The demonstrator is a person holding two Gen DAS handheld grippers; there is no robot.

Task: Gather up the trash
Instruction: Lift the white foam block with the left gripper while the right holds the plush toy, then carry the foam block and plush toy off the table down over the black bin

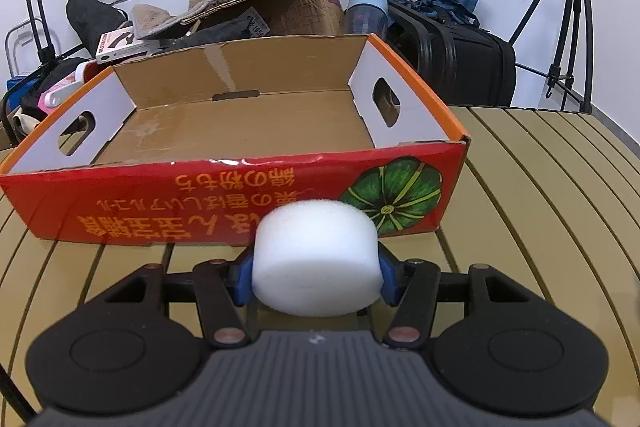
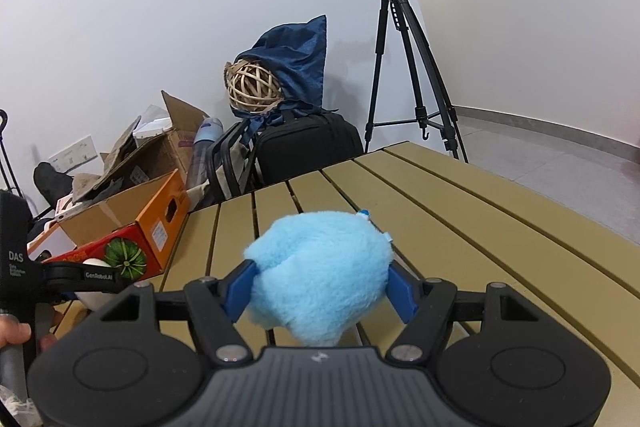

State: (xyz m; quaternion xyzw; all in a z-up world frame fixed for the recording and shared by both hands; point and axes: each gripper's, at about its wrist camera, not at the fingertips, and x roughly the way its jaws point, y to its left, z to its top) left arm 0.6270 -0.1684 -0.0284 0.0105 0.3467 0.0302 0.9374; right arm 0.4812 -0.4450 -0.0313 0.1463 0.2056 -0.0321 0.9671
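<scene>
Left hand-held gripper (image 1: 316,277) clamping foam block (image 1: 316,257), red box (image 1: 240,195) ahead

Both tools look alike. The left claw (image 1: 316,277) has a dark grey ribbed body, flanked by two rounded black housings, each with a shallow circular disc on top. Black linkage bars run forward from copper-coloured pivot pins to blue finger pads (image 1: 241,277). The right claw (image 2: 320,291) has the same build, though its pivot pins look silvery and a small pale logo sits on its ribbed centre. White lettering, "DAS" and "GenRobot.AI", marks the left tool's black side.
</scene>
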